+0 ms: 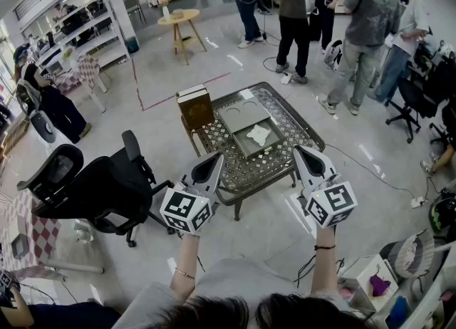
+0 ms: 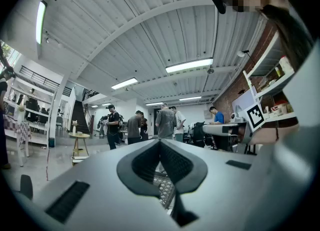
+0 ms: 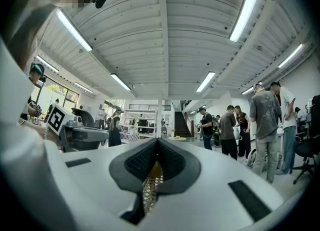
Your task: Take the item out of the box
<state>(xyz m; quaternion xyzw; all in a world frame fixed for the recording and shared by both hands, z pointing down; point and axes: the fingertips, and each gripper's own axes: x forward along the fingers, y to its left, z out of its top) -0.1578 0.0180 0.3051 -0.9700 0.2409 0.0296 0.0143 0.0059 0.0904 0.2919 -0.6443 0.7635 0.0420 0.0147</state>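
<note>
A grey box [image 1: 256, 142] lies open on a metal lattice table [image 1: 285, 117], its lid [image 1: 241, 115] folded flat behind it. A white crumpled item [image 1: 258, 134] sits inside the box. My left gripper [image 1: 216, 158] hangs over the table's front left edge, jaws shut and empty. My right gripper [image 1: 301, 151] is raised at the front right edge, also shut with nothing in it. Both point up and away, short of the box. In the left gripper view the jaws [image 2: 160, 142] meet tip to tip; in the right gripper view [image 3: 157, 142] they do the same.
A brown box [image 1: 195, 107] stands upright at the table's back left corner. Black office chairs [image 1: 100, 189] crowd the left side. Several people [image 1: 363, 28] stand behind the table. A round wooden table [image 1: 178, 21] is farther back. Cables run along the floor [image 1: 370, 171] at the right.
</note>
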